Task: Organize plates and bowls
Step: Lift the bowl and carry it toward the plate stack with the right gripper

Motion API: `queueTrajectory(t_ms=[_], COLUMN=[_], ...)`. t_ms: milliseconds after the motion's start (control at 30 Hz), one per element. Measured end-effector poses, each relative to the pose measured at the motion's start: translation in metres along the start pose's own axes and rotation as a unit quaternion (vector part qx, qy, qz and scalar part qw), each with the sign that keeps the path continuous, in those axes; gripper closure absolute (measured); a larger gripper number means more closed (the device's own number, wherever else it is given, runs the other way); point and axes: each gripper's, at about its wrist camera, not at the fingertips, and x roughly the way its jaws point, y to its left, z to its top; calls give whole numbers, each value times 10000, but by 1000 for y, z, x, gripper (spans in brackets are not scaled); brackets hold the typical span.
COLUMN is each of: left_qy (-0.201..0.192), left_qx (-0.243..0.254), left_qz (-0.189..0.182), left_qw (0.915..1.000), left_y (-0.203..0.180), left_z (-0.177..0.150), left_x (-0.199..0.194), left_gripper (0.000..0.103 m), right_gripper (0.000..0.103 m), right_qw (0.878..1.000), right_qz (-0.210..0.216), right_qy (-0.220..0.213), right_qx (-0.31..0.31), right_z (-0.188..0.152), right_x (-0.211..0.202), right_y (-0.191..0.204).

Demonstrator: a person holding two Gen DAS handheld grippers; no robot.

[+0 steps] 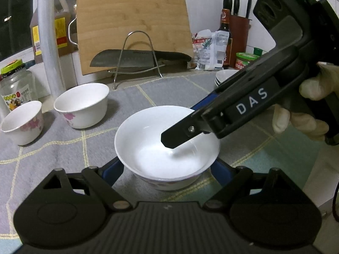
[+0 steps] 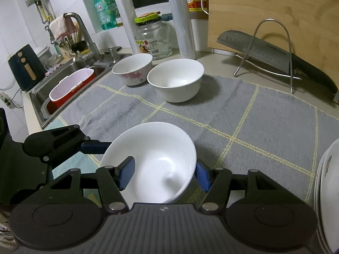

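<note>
A white bowl [image 1: 161,148] [image 2: 154,158] sits on the grey checked mat [image 1: 70,144] between both grippers. My left gripper [image 1: 167,169] is open, its blue pads on either side of the bowl's base. My right gripper [image 2: 163,175] straddles the bowl's rim, one finger [image 2: 126,174] inside the bowl and one outside; the jaws are not closed on it. It also shows in the left wrist view [image 1: 175,136] reaching into the bowl. Two white bowls [image 2: 175,82] [image 2: 132,68] with pink flowers stand further back. A stack of bowls [image 2: 327,190] stands at right.
A cutting board [image 1: 133,29] and a cleaver [image 1: 135,60] on a wire rack stand at the back. A glass jar [image 2: 153,38], plastic wrap roll [image 2: 183,21], oil jug, bottles and a knife block line the wall. A sink [image 2: 70,80] lies at left.
</note>
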Motion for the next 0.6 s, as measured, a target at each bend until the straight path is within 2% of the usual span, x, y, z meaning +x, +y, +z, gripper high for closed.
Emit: queueTrajectory(t_ms=[433, 600], left_qy=[47, -16], left_qx=[-57, 0], left_qz=[-44, -87], left_qw=[10000, 10000], left_y=[1, -1], left_z=[-4, -3], left_x=[2, -3], left_gripper=[14, 6], right_gripper=[35, 11], right_qw=[10000, 9999], right_qz=[15, -149], right_qy=[59, -62], right_qx=[50, 20], right_z=[-1, -2], right_x=[4, 1], right_y=[-2, -1])
